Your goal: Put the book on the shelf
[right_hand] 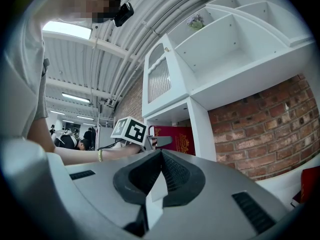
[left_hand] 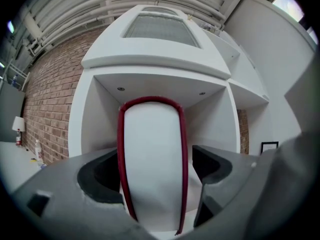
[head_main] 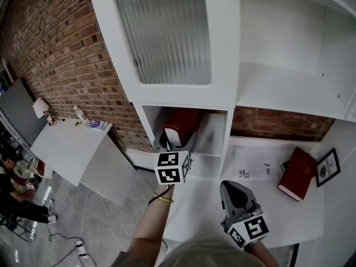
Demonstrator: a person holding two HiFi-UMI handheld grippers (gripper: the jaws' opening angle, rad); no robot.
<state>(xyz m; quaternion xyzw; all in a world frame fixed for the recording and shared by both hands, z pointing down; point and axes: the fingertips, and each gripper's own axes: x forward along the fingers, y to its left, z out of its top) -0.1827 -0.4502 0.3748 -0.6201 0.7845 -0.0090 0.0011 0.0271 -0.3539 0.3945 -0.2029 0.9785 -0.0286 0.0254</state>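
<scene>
A red book (head_main: 182, 125) stands upright in the lower left cubby of the white shelf unit (head_main: 222, 49). In the left gripper view its white page edge (left_hand: 152, 164) faces me, framed by the red cover. My left gripper (head_main: 177, 143) reaches level into the cubby. Its jaws stand wide on either side of the book, and narrow gaps show at the pads (left_hand: 215, 166). My right gripper (head_main: 231, 185) hovers over the white desk (head_main: 211, 204), shut and empty. From the right gripper (right_hand: 160, 154) view, the red book (right_hand: 175, 139) shows in the cubby beside the left gripper's marker cube (right_hand: 129, 129).
A second red book (head_main: 297, 174) lies on the desk at the right, next to a small framed picture (head_main: 328, 167). A printed sheet (head_main: 253, 166) lies near the brick back wall. To the left stands a white table (head_main: 67, 146) with bottles; a person sits beyond it.
</scene>
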